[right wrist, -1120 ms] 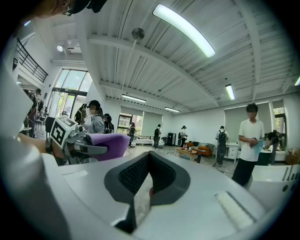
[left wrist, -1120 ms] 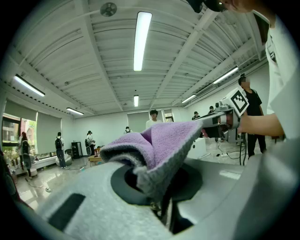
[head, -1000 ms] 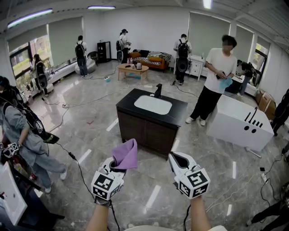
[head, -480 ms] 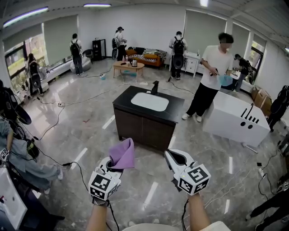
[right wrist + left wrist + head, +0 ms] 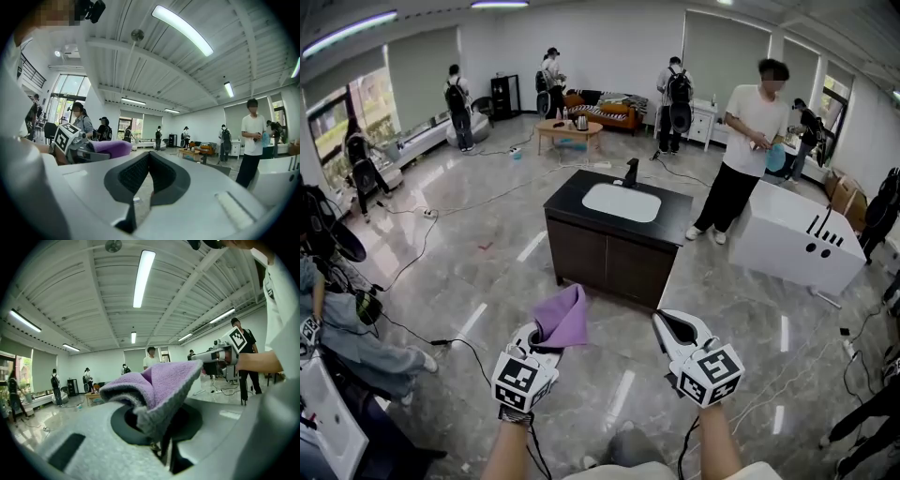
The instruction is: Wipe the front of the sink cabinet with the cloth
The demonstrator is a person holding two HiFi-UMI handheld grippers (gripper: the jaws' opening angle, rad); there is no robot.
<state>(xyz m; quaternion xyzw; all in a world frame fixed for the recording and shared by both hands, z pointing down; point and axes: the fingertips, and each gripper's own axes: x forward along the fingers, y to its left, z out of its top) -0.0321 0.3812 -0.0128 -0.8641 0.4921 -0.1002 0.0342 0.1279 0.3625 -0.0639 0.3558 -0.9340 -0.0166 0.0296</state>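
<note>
Moved: not much tbh, cabinet front point(image 5: 609, 262) slid a touch right in the head view since half a second back, both grippers parked low in the same spots
Left gripper point(image 5: 534, 352): clamped on the cloth point(image 5: 562, 317), jaws pinching its lower edge
Cloth: purple, bunched, standing up out of the jaws and flopping a bit toward the right gripper; nowhere near the wood yet
Right gripper point(image 5: 673, 328): closed, tips meeting, nothing between them, just riding along beside the left one
Cabinet: dark doors straight ahead of both grippers, well apart from them, sink point(image 5: 621, 202) on top
Key relation: front lies forward and slightly right of the left gripper, roughly between the two; long axis runs side to side, skewed so the end on the right gripper's side looks nearer
Nearer hand: about even, but only the left has the cloth, so that's the one that counts
Next (guess): close the gap, then push the cloth flat onto the doors and sweep along that side-to-side line
</note>
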